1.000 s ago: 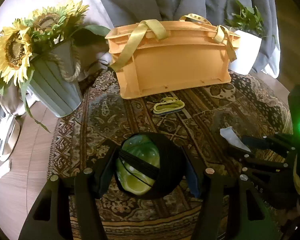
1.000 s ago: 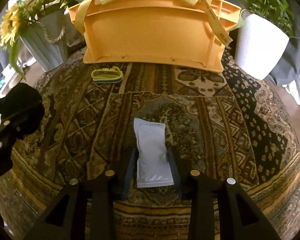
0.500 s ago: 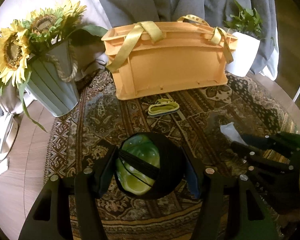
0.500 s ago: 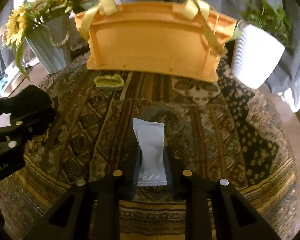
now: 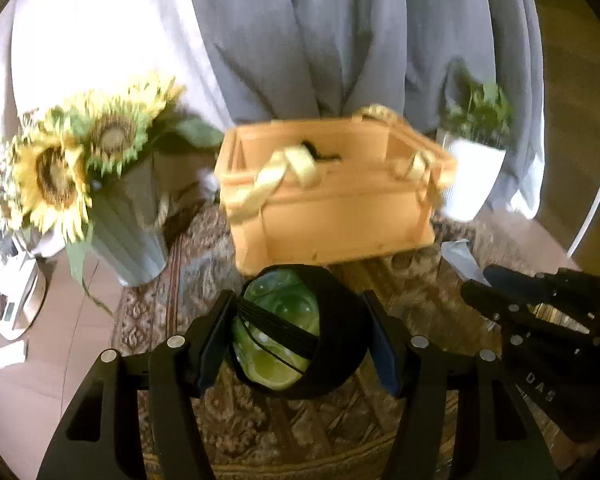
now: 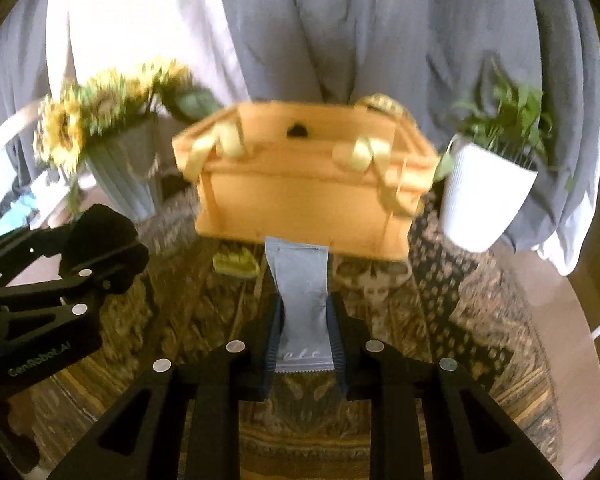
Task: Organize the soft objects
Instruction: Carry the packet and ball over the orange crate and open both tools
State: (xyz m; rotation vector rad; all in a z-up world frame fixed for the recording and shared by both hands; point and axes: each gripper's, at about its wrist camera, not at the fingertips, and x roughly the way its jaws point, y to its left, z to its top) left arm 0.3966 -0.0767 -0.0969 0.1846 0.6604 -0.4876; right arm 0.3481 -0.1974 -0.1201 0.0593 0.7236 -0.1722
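Having just closed its jaws onto the white sachet [image 6: 302, 280], the right gripper [image 6: 303, 344] now carries it clear of the patterned surface [image 6: 452, 320], while the left gripper [image 5: 298, 340], clamped on the green-and-black soft toy [image 5: 284, 332], has likewise risen toward the orange crate [image 5: 332, 196], whose open top now shows.

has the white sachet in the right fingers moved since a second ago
Yes. The white sachet has lifted off the patterned rug, its top now overlapping the orange plastic crate, gripped by the right gripper.
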